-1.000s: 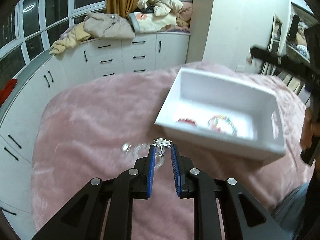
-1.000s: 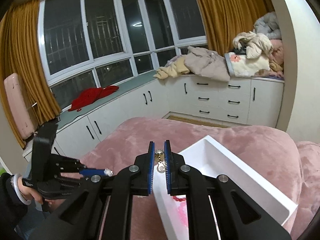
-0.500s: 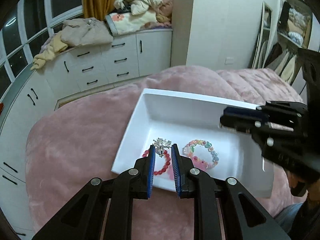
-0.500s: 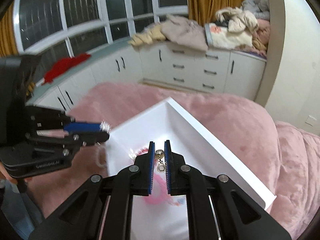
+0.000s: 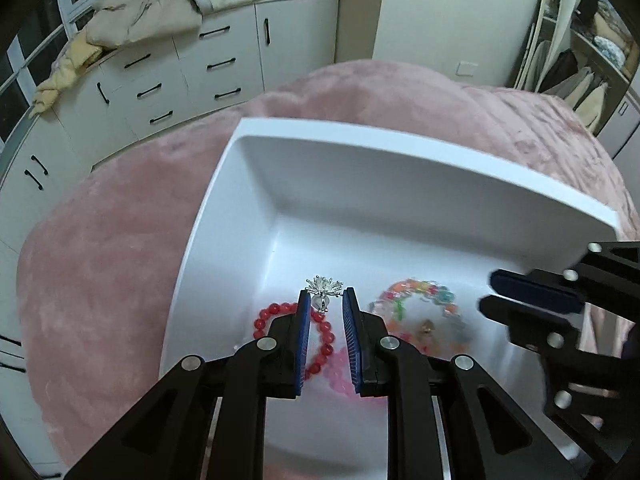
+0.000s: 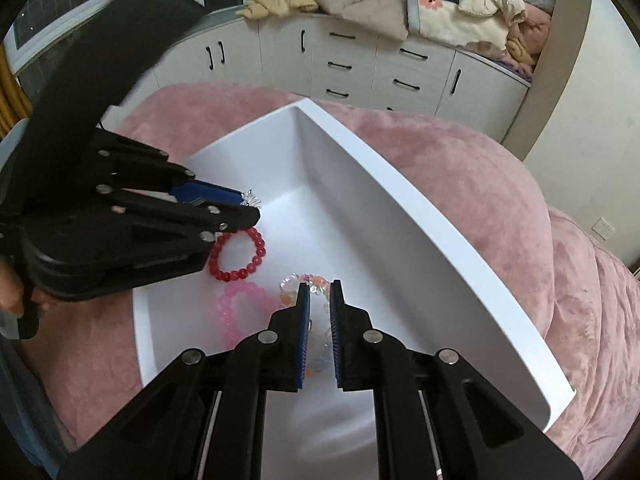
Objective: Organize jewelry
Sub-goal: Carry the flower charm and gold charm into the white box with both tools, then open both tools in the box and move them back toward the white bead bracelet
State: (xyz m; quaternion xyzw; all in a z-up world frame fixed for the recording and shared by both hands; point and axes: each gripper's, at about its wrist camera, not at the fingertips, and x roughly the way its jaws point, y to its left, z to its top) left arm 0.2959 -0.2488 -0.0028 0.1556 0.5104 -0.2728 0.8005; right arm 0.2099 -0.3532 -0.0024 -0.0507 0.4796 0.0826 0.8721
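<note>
A white tray (image 5: pixel 400 148) sits on the pink plush bed; it also shows in the right wrist view (image 6: pixel 420 216). Inside lie a red bead bracelet (image 5: pixel 280 312), a pink bracelet (image 6: pixel 240 304) and a multicoloured bead bracelet (image 5: pixel 416 296) with a small gold piece (image 5: pixel 427 325) in its ring. My left gripper (image 5: pixel 324 300) is over the tray, shut on a silver spiky brooch (image 5: pixel 323 287), which also shows in the right wrist view (image 6: pixel 251 199). My right gripper (image 6: pixel 319 292) hangs over the multicoloured bracelet (image 6: pixel 308 284), its jaws slightly apart and empty.
The pink plush cover (image 5: pixel 100 264) surrounds the tray. White drawer cabinets (image 5: pixel 192 68) with piled clothes (image 6: pixel 460 20) stand behind, under the windows. A white wall and a clothes rack (image 5: pixel 580 80) are at the right.
Both grippers moved down into the tray. The gold piece that my right gripper held now lies in the tray and its jaws have parted. The left still holds the brooch.
</note>
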